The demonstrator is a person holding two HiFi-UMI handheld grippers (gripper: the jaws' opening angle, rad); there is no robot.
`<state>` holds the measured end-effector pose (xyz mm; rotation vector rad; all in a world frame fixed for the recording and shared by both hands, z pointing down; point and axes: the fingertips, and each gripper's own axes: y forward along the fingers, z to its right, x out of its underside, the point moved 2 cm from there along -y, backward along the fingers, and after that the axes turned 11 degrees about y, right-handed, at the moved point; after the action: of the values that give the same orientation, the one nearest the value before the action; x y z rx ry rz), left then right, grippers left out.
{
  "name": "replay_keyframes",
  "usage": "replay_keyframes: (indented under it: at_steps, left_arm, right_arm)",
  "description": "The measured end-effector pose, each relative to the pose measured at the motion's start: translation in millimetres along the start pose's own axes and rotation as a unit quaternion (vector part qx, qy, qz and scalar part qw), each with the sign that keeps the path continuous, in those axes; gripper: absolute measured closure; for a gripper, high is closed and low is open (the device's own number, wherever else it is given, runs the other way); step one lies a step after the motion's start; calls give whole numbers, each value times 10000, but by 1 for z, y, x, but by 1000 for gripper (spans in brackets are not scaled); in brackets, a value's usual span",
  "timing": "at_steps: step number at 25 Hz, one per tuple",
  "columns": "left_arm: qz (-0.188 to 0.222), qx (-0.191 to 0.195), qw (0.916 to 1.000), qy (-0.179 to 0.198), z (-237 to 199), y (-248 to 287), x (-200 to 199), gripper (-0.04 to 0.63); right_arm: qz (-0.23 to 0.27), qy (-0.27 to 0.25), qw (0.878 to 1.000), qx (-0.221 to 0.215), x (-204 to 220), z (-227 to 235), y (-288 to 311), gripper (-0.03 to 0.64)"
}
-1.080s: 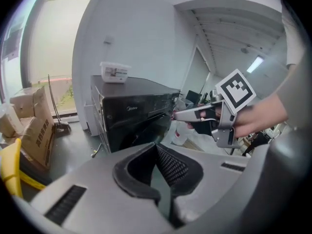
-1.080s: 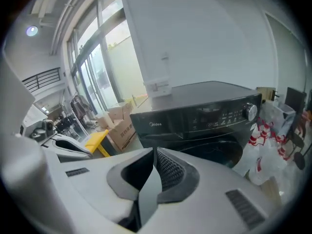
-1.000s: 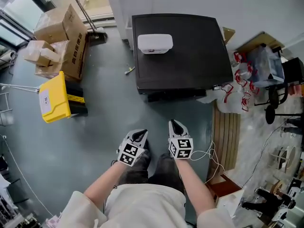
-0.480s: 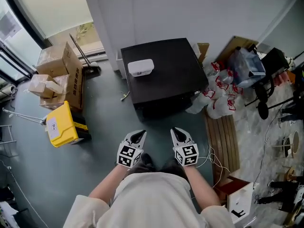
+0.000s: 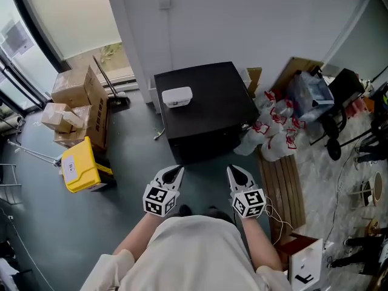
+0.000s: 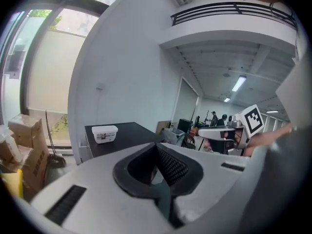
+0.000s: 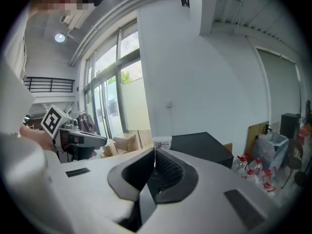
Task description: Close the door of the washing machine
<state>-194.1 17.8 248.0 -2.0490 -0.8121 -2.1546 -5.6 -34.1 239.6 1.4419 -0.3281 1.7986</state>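
The washing machine [image 5: 209, 105] is a black box against the white wall, seen from above, with a white lidded tub [image 5: 176, 96] on its top. Its front face is in shadow and I cannot make out the door. My left gripper [image 5: 174, 172] and right gripper [image 5: 237, 172] hang side by side in front of my body, well short of the machine, both pointing at it. The left gripper [image 6: 157, 145] is shut and empty. The right gripper [image 7: 155, 153] is shut too; its jaws have just closed the last bit with nothing between them. The machine [image 7: 207, 147] shows beyond them.
Cardboard boxes [image 5: 76, 105], a yellow bin [image 5: 79, 165] and a broom [image 5: 108, 80] stand at the left. Red-and-white plastic bags [image 5: 276, 129], a slatted wooden board [image 5: 282, 187] and a chair [image 5: 333, 117] crowd the right. A white cable [image 5: 274, 212] lies by my right arm.
Both grippers have risen and drawn a little apart. The view has pulled back, so the machine looks smaller and farther off, with more of the wall and window in sight.
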Motion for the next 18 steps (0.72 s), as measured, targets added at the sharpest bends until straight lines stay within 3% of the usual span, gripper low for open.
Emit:
replay_keyframes:
  at_steps: [4,18]
  left_arm:
    - [142,-222,9997,-16,5,-1,-20,586]
    - [554,-441,9971,287,19,-13,-80,588]
  right_arm:
    - [132,-66,9998,-134,-23,6,-15,584]
    - [389,-271,9981,-399,-73,27,-45,588]
